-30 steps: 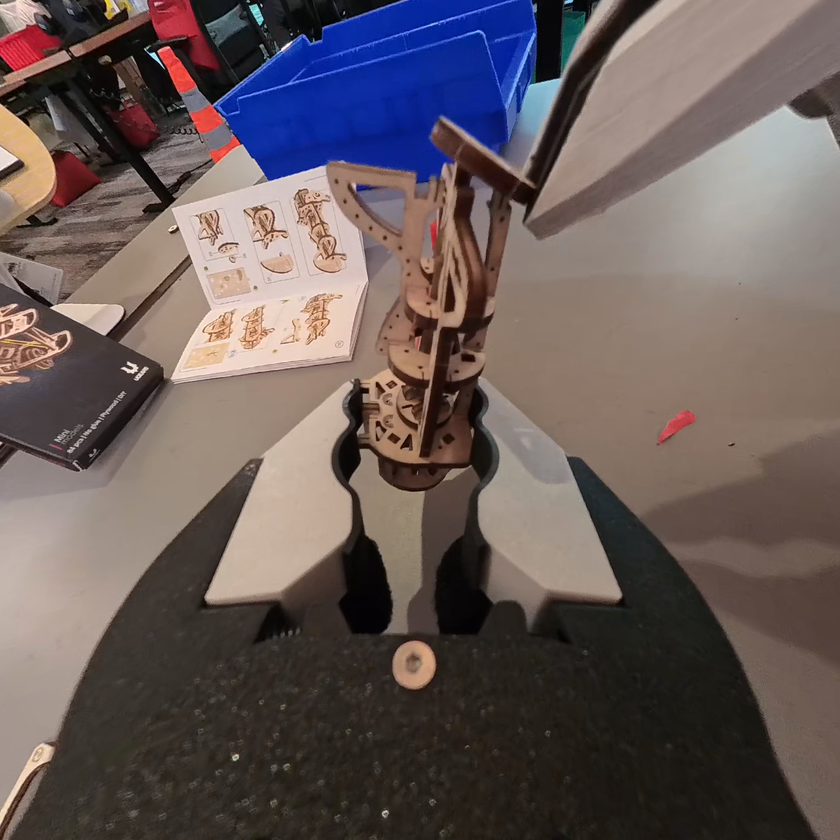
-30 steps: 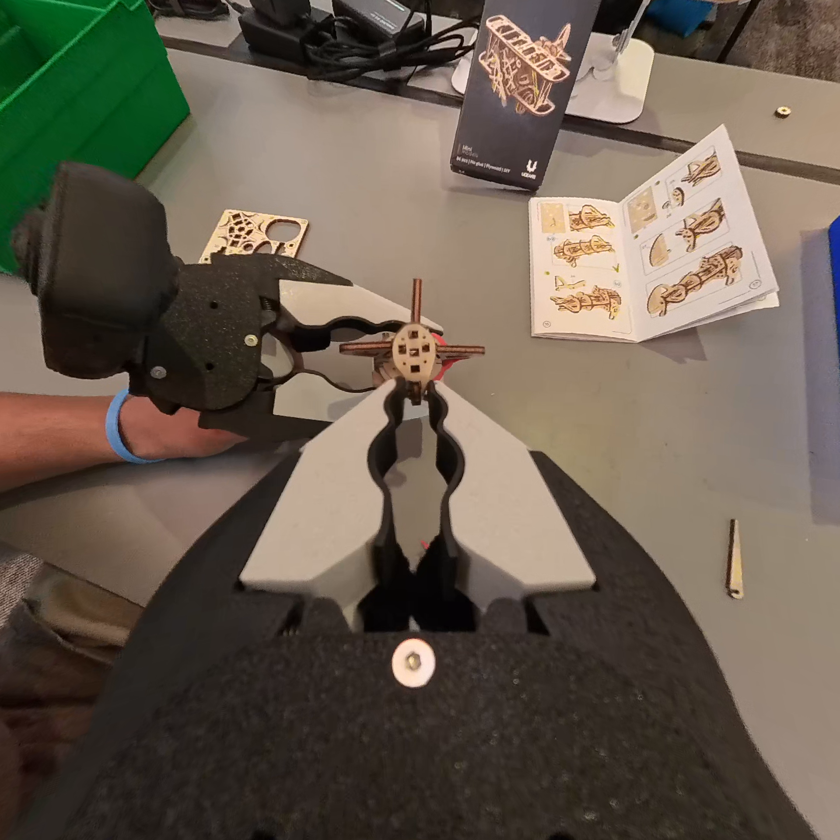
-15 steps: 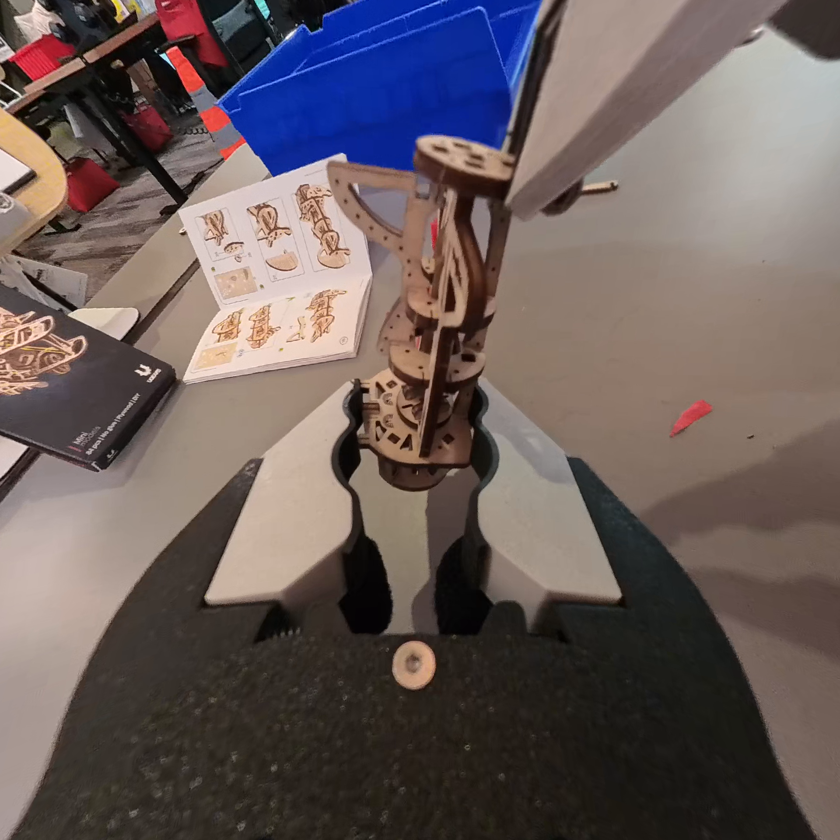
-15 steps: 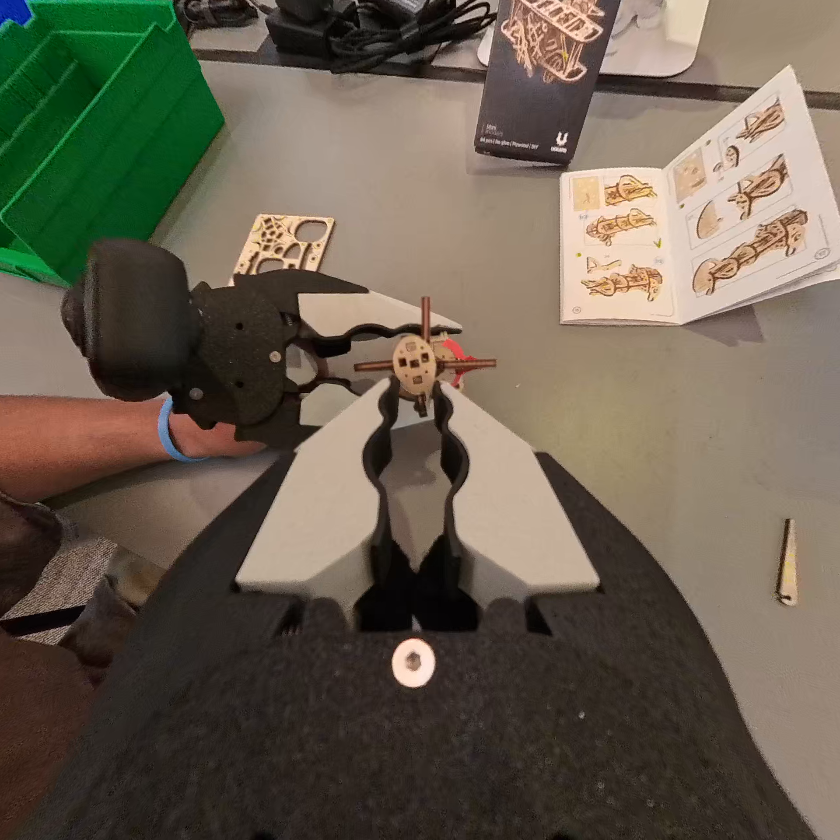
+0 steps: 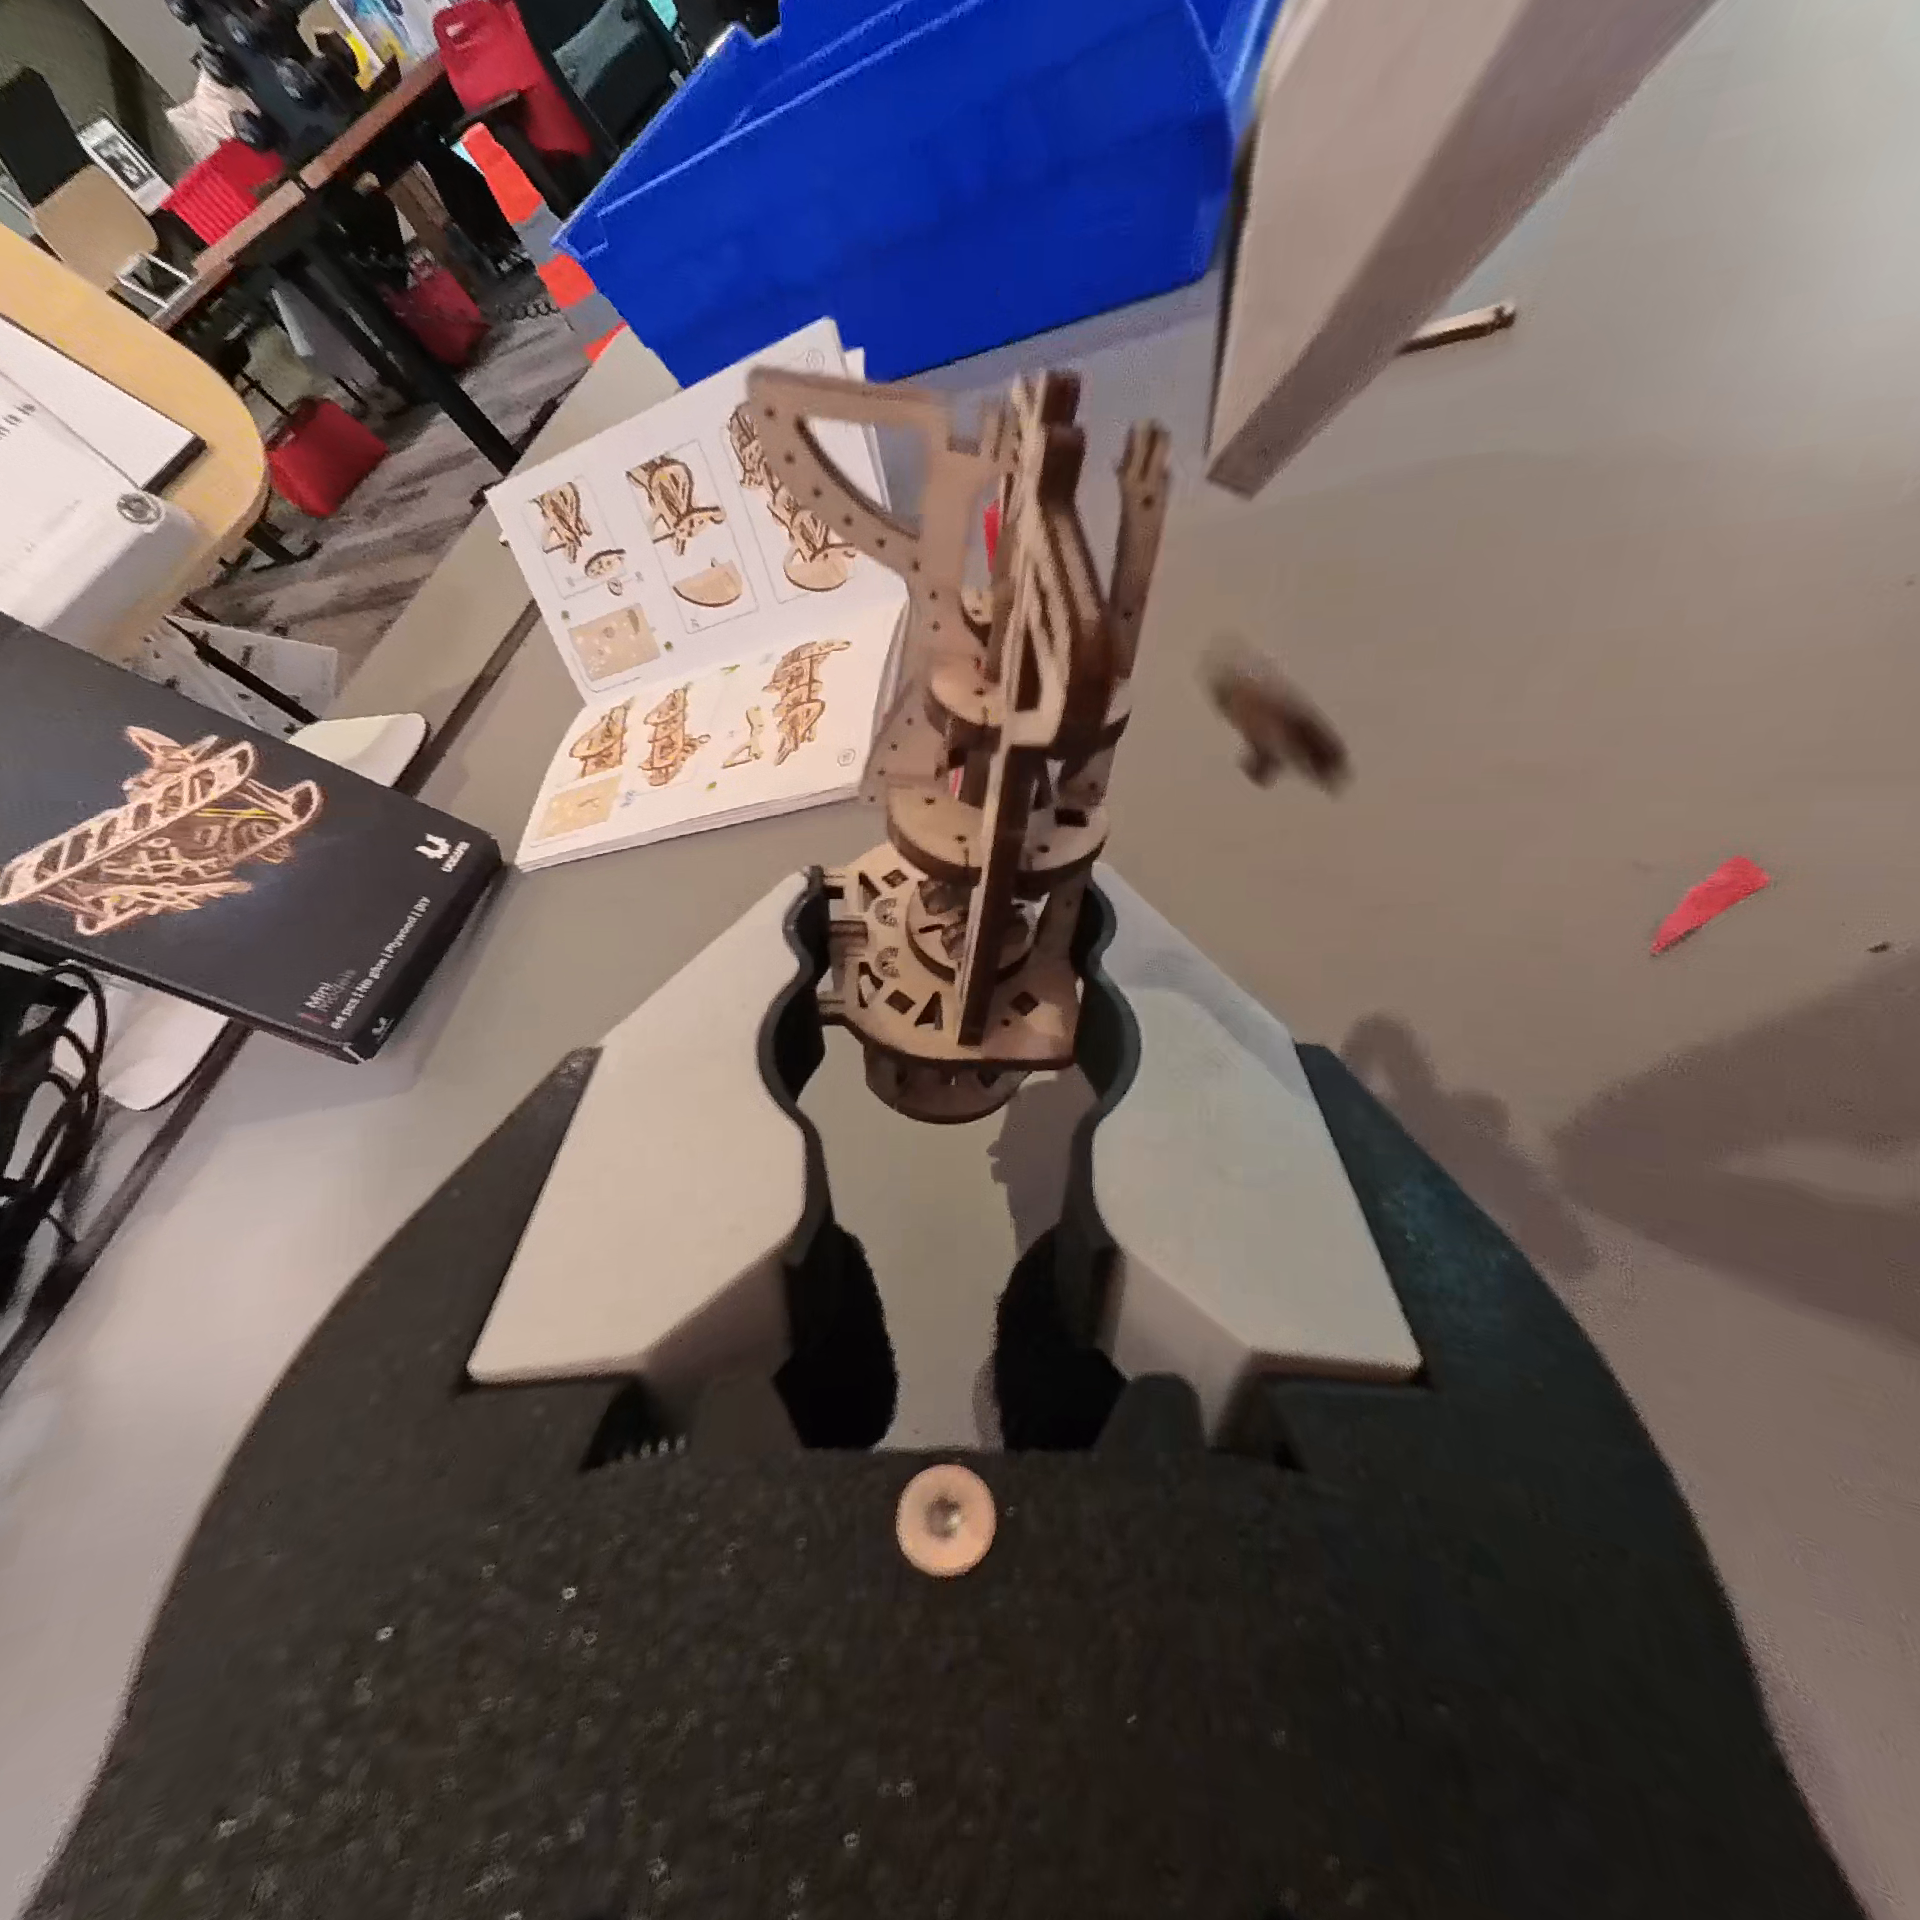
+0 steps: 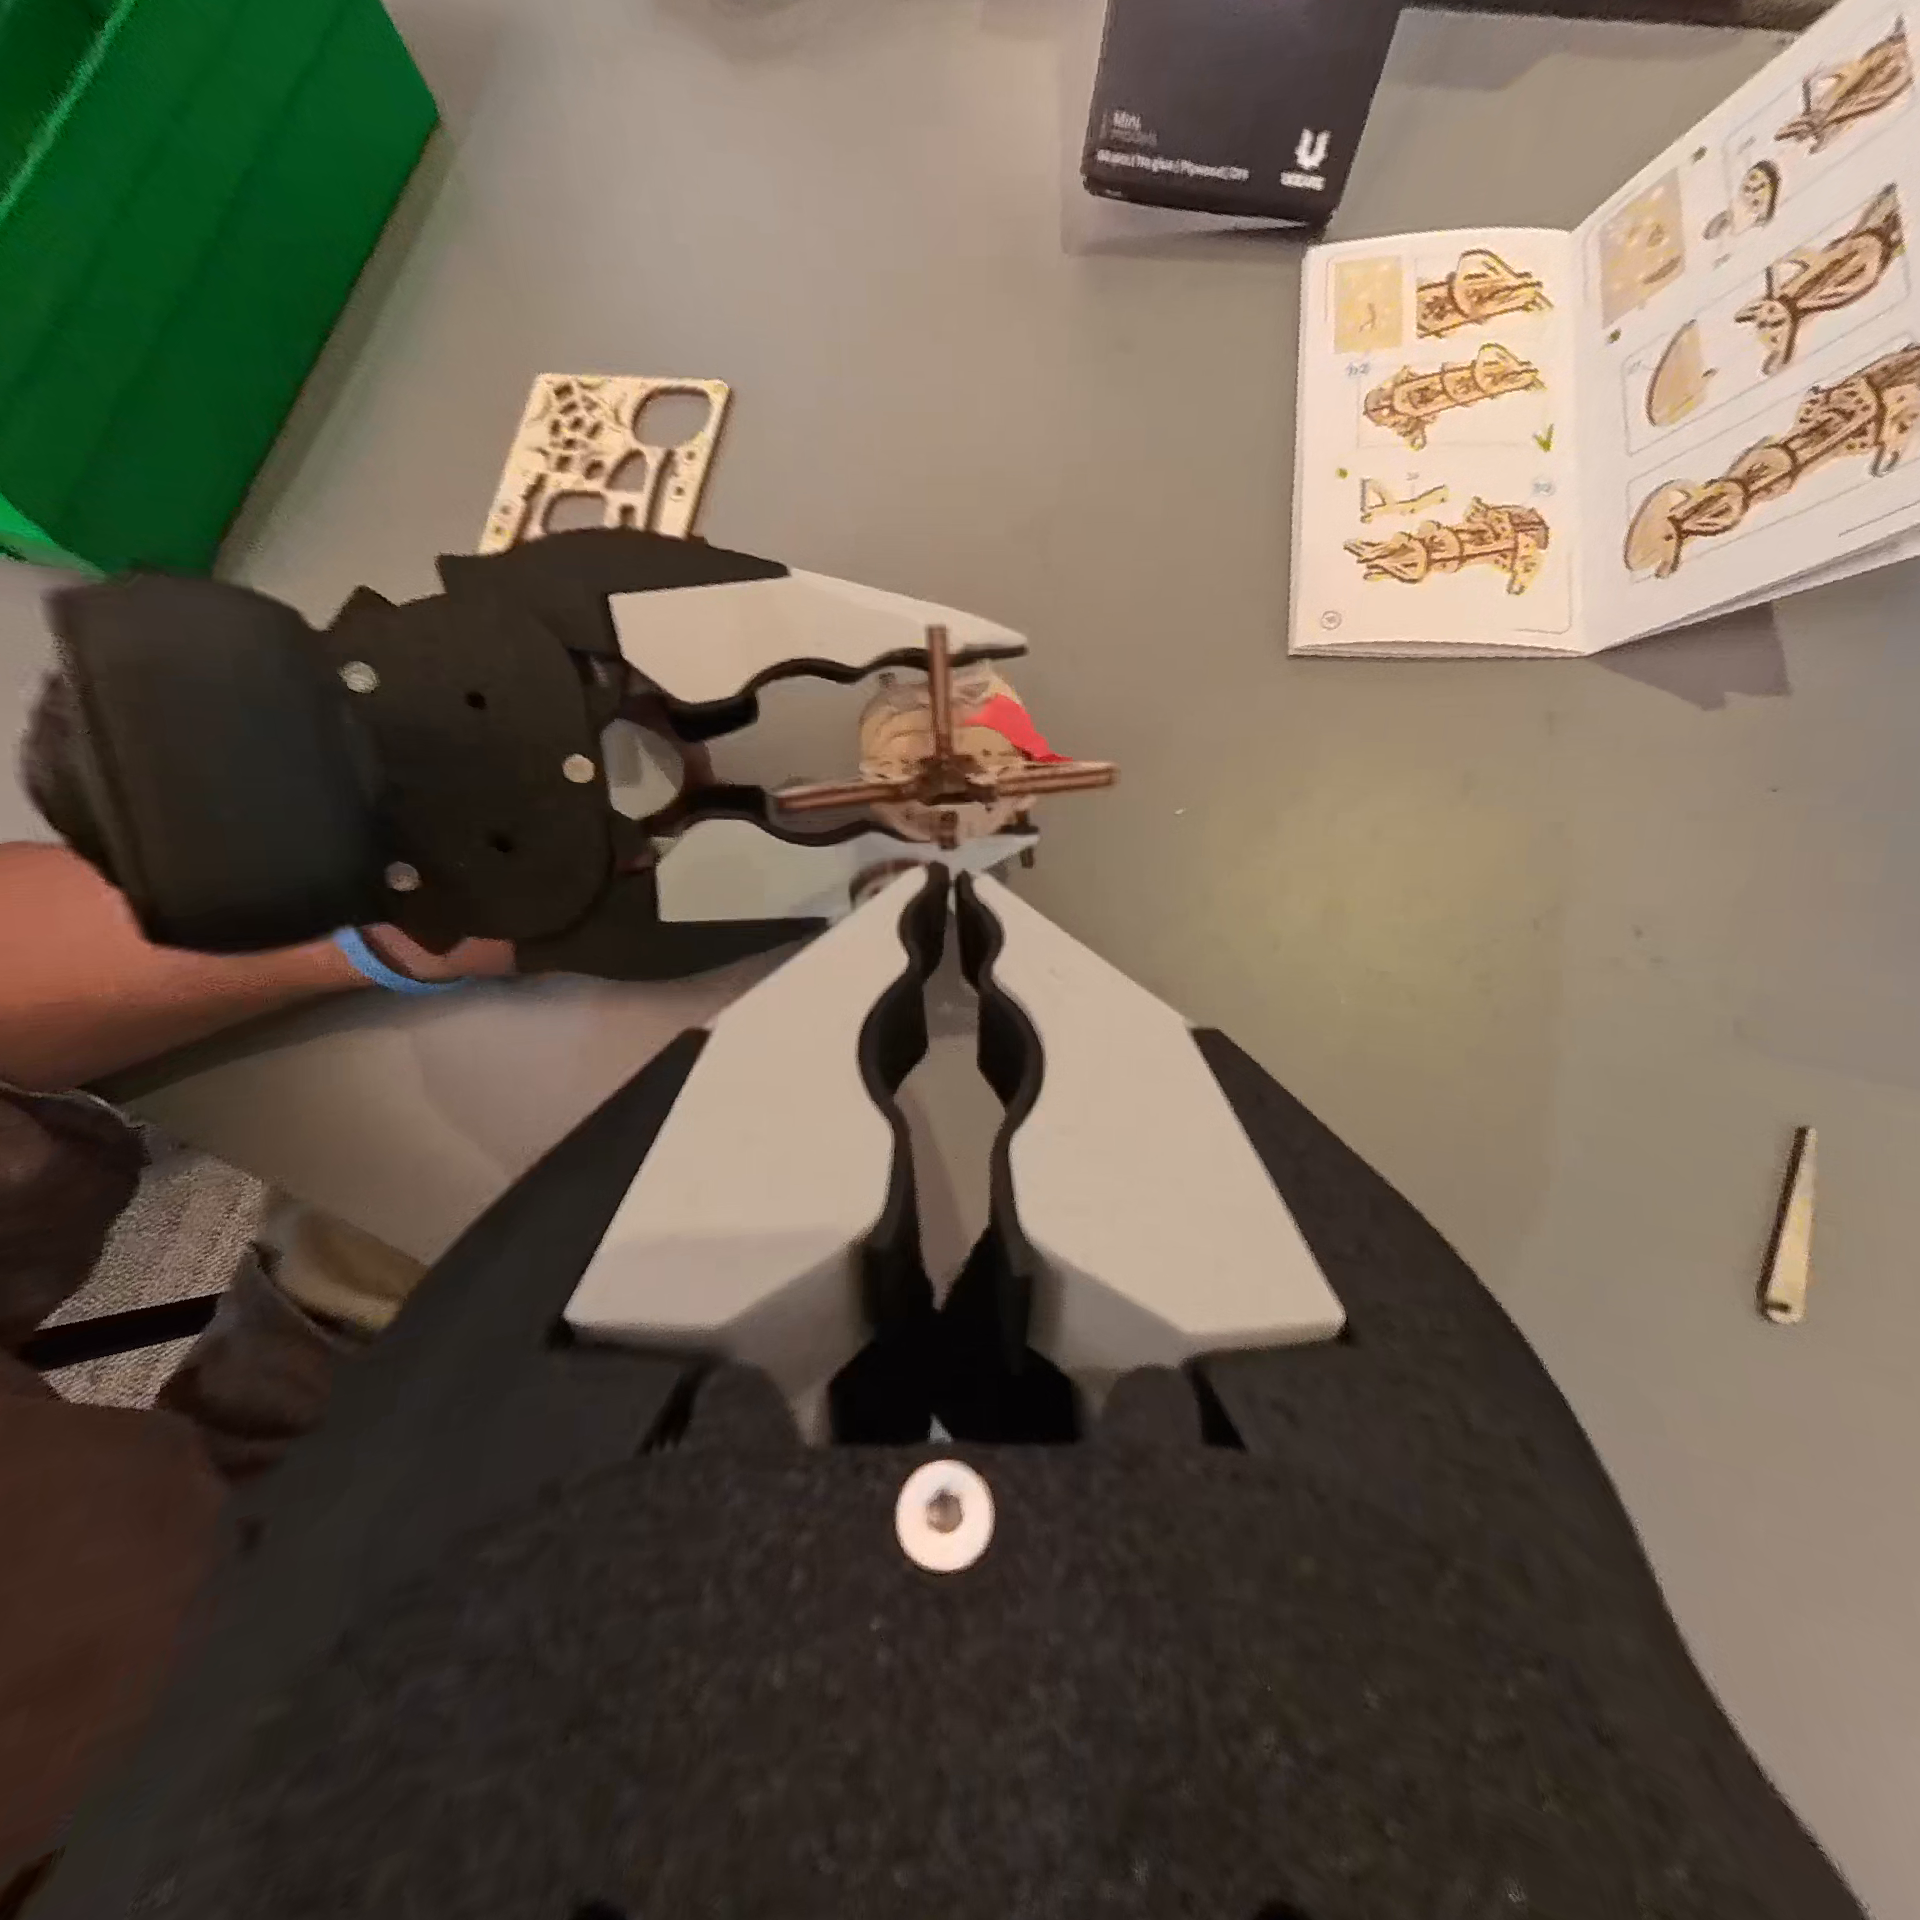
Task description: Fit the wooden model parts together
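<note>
**Small disc loose beside the held model**

The model [image 5: 997, 748], a thin laser-cut plywood frame, is held upright above the bench [image 5: 1558, 644] by its round base, which is clamped between the jaws of the left gripper [image 5: 951, 977]. It is judged light, stiff along the ribs but brittle at the slots and the thin perforated arms; the solid base is judged the safe place to grip, not the upper spars. A small disc [image 5: 1273, 722] is seen blurred in the air just beside the model's top, touching neither it nor the right gripper [image 6: 948, 883], whose jaws are nearly closed on nothing.

Compared with half a second ago, the disc is no longer capped on the model's top under the right gripper; it has come off and appears to be falling. The right gripper has pulled up and away from the model. The left grip is unchanged.

A booklet [image 5: 717, 613], a black box [image 5: 208, 831], a blue bin [image 5: 935, 177], a red scrap [image 5: 1709, 899] and a wooden strip [image 6: 1789, 1226] lie around.
</note>
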`<state>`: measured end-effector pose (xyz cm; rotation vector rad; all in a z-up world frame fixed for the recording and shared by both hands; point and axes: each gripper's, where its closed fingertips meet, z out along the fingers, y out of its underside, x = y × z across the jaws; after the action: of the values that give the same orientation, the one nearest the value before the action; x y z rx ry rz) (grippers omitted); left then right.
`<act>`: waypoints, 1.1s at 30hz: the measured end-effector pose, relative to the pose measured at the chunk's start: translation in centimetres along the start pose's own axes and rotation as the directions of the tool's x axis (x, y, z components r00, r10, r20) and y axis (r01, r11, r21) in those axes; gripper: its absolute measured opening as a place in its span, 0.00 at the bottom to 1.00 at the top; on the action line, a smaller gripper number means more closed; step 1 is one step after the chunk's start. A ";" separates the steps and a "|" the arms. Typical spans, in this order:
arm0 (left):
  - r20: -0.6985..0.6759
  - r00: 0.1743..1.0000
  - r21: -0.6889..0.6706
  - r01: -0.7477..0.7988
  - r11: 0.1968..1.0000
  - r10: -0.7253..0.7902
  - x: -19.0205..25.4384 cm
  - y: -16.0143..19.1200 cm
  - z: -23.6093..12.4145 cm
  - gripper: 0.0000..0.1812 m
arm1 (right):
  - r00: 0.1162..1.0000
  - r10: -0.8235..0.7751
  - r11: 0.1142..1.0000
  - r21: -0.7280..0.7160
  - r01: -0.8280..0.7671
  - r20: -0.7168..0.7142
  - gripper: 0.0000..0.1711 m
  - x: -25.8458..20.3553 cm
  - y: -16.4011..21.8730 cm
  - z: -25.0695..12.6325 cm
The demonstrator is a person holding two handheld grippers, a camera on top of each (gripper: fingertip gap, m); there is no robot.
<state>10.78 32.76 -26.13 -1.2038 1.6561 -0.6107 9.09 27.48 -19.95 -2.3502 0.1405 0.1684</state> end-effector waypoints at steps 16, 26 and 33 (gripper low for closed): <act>-0.045 0.944 0.008 0.328 0.944 -0.328 -4.5 2.1 -0.1 0.24 | 0.950 -0.246 0.964 0.147 0.220 0.191 0.18 1.0 9.8 2.6; -0.078 0.956 0.038 0.287 0.957 -0.283 -3.6 1.3 -0.4 0.24 | 0.645 -0.566 0.808 0.189 0.558 0.514 0.15 1.4 9.1 4.1; -0.084 0.960 0.050 0.273 0.961 -0.268 -3.4 1.1 -0.5 0.24 | 0.526 -0.635 0.725 0.200 0.660 0.566 0.04 1.3 10.1 5.9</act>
<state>10.04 36.25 -25.46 -1.3895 1.5348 -0.8812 8.37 24.48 -31.34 -2.0942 -1.0712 0.5387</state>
